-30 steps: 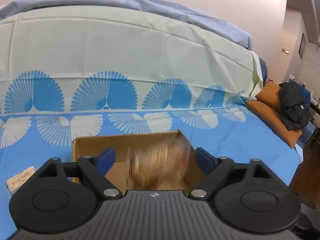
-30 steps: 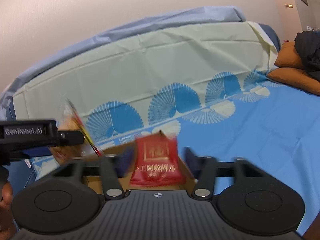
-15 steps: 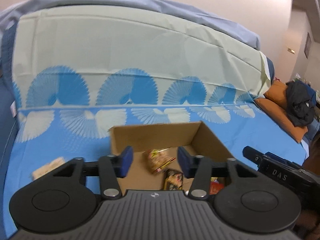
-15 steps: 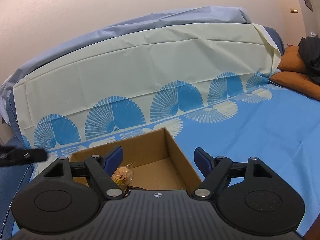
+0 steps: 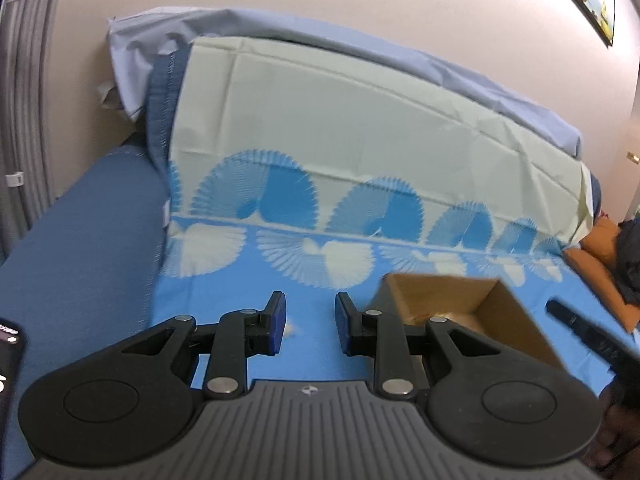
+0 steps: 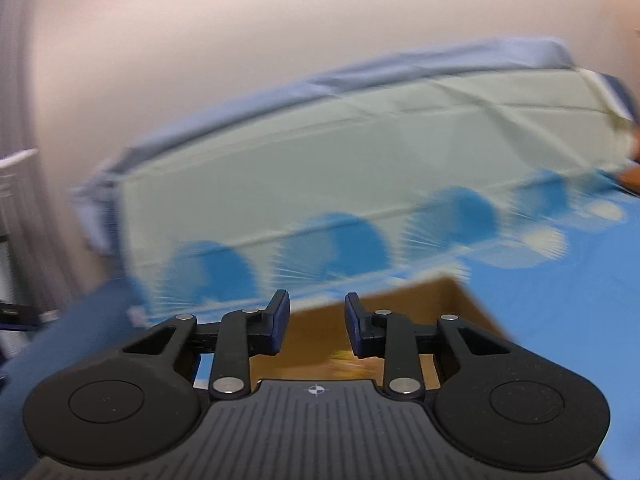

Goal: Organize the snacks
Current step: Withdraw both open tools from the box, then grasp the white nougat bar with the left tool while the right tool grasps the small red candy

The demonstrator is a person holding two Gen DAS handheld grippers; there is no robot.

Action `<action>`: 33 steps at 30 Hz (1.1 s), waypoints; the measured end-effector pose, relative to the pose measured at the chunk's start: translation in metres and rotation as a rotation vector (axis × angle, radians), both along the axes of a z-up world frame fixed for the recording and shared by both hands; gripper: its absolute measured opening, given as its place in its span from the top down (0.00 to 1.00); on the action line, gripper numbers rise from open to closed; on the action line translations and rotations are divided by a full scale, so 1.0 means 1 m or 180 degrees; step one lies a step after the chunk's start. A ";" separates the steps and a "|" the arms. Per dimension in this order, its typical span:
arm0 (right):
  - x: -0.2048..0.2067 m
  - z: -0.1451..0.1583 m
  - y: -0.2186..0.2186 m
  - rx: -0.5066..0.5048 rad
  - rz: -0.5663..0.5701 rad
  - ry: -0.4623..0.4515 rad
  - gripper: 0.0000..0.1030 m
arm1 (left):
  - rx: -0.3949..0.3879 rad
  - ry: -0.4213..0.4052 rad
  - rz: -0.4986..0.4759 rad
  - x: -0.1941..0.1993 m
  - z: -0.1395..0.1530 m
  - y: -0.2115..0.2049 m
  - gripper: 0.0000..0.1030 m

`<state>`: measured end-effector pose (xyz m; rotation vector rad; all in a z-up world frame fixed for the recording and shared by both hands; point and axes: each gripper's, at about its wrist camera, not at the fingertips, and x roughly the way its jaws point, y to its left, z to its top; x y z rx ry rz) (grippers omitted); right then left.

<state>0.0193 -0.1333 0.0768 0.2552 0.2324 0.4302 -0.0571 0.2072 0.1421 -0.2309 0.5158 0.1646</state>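
Observation:
An open cardboard box (image 5: 440, 292) stands on the blue patterned bedspread (image 5: 248, 280), with blurred snack packets (image 5: 460, 318) inside it. My left gripper (image 5: 310, 320) is left of the box; its jaws are closing with nothing between them. A pale packet (image 5: 292, 329) lies on the spread, mostly hidden behind the left finger. The other hand-held gripper (image 5: 580, 332) reaches in from the right past the box. In the blurred right wrist view, my right gripper (image 6: 314, 320) hovers over the box (image 6: 452, 300), jaws closing on nothing, with packets (image 6: 348, 360) smeared below.
A pale green and blue fan-print cover (image 5: 360, 128) drapes the headboard behind the box. A dark blue blanket (image 5: 80, 240) covers the bed's left side. Orange pillows (image 5: 596, 248) and dark clothing lie far right. A lit dark screen (image 5: 8, 344) shows at the lower left edge.
Both grippers let their snacks fall into the box and their jaws have narrowed. The left gripper swung left, away from the box; the right one shifted over the box.

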 end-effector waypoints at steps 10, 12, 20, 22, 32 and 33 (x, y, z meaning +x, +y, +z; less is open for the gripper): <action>-0.047 -0.015 0.115 -0.0280 0.1258 -0.0074 0.69 | -0.0227 0.0153 -0.0057 -0.025 -0.086 0.041 0.73; -0.049 -0.027 0.136 -0.0358 0.1319 0.0104 0.69 | -0.0330 0.0213 -0.0038 -0.021 -0.088 0.045 0.73; -0.023 -0.078 0.196 -0.0742 0.1100 0.0792 0.69 | -0.0561 0.0300 -0.0003 -0.002 -0.101 0.057 0.74; -0.010 -0.093 0.209 -0.0812 0.0948 0.1009 0.67 | -0.0538 0.0354 0.0030 0.007 -0.105 0.058 0.74; 0.020 -0.137 0.252 -0.1316 0.0702 0.1426 0.48 | -0.0019 0.0797 -0.0152 0.081 -0.143 0.064 0.40; 0.023 -0.140 0.253 -0.1358 0.0681 0.1484 0.51 | 0.0016 0.0840 -0.0126 0.093 -0.147 0.066 0.29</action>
